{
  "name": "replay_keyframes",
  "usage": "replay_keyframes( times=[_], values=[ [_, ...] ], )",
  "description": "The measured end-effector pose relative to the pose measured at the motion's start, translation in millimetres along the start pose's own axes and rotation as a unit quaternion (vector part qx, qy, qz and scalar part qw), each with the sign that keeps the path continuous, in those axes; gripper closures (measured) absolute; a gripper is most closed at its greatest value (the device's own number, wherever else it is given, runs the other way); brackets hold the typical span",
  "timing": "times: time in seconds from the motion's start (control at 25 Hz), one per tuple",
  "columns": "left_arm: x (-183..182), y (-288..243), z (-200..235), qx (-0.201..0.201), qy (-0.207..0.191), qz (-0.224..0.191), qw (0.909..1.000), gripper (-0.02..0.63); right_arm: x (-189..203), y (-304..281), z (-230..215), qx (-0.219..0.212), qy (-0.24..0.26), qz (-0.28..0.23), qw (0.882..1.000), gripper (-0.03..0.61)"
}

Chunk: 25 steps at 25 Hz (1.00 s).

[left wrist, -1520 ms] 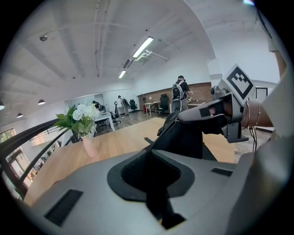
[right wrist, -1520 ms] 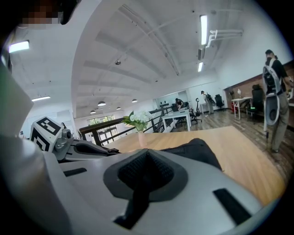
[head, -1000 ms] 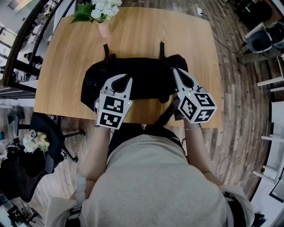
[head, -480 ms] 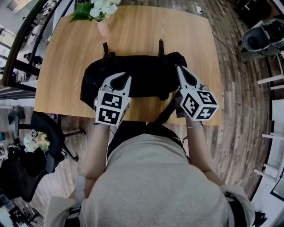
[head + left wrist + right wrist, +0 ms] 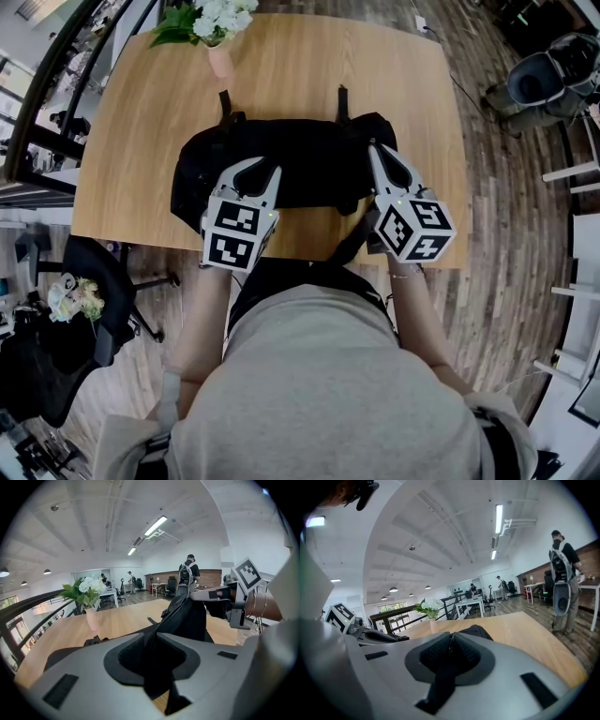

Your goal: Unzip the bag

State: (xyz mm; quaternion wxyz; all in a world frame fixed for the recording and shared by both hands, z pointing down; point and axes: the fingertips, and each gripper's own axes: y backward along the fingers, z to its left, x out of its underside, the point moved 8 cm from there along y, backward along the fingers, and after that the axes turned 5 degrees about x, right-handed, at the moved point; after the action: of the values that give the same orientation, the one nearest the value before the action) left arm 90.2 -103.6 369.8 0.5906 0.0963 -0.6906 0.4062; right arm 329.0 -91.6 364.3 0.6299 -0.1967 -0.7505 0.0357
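Head view: left hand-held gripper, right hand-held gripper, just-loosening pinches on bag.

Black bag, lying crosswise on wooden table, near front edge, fabric pinched up

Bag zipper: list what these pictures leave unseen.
Head view: zipper unreadable, black on black bag; left claw and right claw cover its near edge.
Both gripper views: each claw's jaws, just opening with bag fabric between, block the zip line; unzipped extent unknown.
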Motion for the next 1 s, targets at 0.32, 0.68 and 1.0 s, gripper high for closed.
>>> replay_keyframes(
  times=[0.32,0.68,1.0],
  values=[
    [-1.5,19.3,5.1,-0.019,0.065,-0.026,0.9974,0.517,-2.5,5.0,27.2,-0.040,0.010,0.001,0.999,0.503],
    [4.1,32.5,-8.4,0.003,0.121,-0.057,0.9910,0.518,8.6,5.3,79.6,-0.143,0.038,0.033,0.988,0.474],
    [18.8,38.7,-15.5,0.035,0.135,-0.039,0.9895,0.534,23.8,5.2,103.2,-0.203,0.051,0.066,0.976,0.496]
  ],
)
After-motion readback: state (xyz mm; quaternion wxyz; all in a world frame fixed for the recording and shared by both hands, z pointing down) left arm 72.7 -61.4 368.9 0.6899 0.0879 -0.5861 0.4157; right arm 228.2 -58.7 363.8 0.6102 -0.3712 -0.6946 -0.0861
